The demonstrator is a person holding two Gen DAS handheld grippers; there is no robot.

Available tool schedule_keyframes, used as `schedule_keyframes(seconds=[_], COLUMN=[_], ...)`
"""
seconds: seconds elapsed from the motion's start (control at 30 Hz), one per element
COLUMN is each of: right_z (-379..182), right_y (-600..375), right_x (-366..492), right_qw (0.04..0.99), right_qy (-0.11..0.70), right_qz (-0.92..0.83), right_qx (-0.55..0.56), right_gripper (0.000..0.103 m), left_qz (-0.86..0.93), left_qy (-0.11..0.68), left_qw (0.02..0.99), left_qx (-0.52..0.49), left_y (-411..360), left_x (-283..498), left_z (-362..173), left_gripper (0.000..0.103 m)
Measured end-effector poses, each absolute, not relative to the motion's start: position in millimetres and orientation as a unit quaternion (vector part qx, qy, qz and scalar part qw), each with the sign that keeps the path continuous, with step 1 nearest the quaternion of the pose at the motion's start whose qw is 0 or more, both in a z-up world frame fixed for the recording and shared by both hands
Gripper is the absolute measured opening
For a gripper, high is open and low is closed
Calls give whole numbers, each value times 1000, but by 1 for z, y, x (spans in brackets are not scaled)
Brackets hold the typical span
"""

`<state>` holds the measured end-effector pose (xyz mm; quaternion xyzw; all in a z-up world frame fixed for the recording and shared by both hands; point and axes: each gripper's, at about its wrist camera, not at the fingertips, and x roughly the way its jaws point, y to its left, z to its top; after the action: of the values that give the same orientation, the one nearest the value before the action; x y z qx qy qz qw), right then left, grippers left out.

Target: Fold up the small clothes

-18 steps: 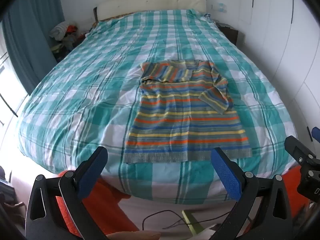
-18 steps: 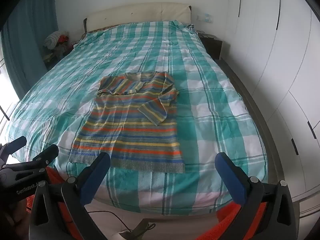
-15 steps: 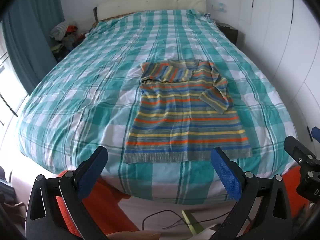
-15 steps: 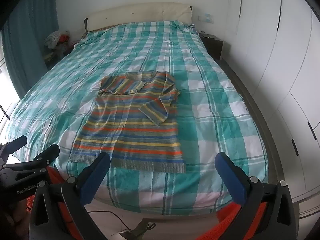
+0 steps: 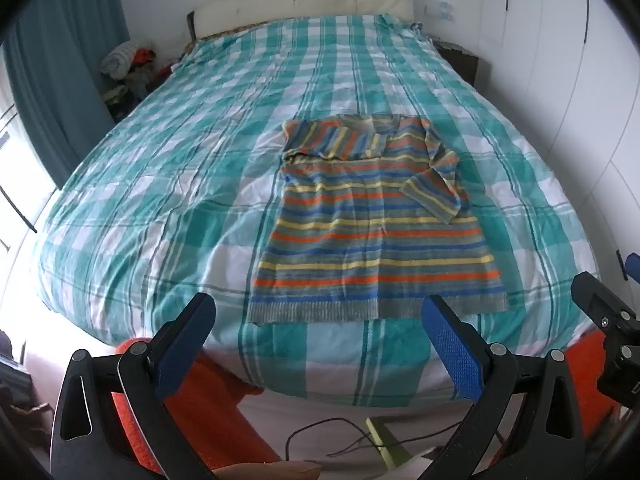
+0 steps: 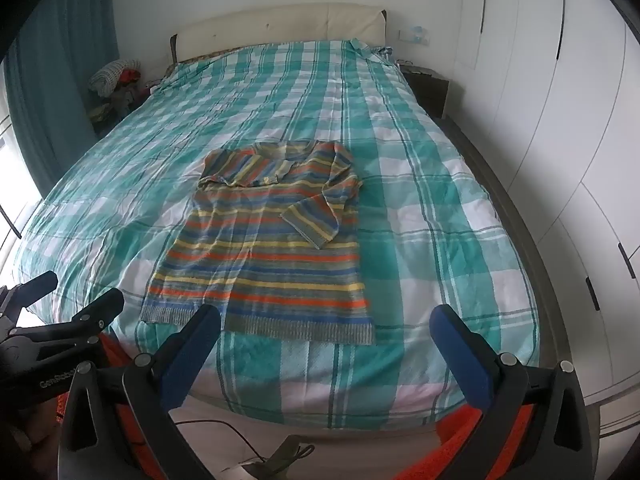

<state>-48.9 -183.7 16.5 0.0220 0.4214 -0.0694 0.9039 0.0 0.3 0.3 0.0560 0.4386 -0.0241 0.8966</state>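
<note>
A small striped knit sweater (image 5: 372, 236) lies flat on the bed, hem toward me, both sleeves folded in over the chest; it also shows in the right wrist view (image 6: 272, 252). My left gripper (image 5: 320, 336) is open and empty, held off the foot of the bed just short of the hem. My right gripper (image 6: 326, 344) is open and empty, at the same distance, to the right of the left one. The left gripper's body shows at the left edge of the right wrist view (image 6: 52, 332).
The bed has a green and white checked cover (image 5: 192, 184) and a cream headboard (image 5: 304, 4). White wardrobe doors (image 6: 560, 120) line the right side. A dark nightstand (image 6: 428, 86) stands by the headboard. A clothes pile (image 5: 128, 60) and a teal curtain (image 5: 60, 80) are left. Cables (image 5: 340, 436) lie on the floor.
</note>
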Motion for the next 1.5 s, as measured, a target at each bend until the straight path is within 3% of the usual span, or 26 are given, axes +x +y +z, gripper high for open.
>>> schedule_keyframes(seconds=[1.5], right_z=[17], right_y=[-189], right_x=[-43], right_qw=[901], right_qy=[421], right_qz=[-106], right_qx=[2], right_gripper=[103], left_qz=[-42], left_qy=[442], left_qw=[895], left_qx=[51], left_y=[6], left_x=[-14], left_z=[-24], left_gripper=[103])
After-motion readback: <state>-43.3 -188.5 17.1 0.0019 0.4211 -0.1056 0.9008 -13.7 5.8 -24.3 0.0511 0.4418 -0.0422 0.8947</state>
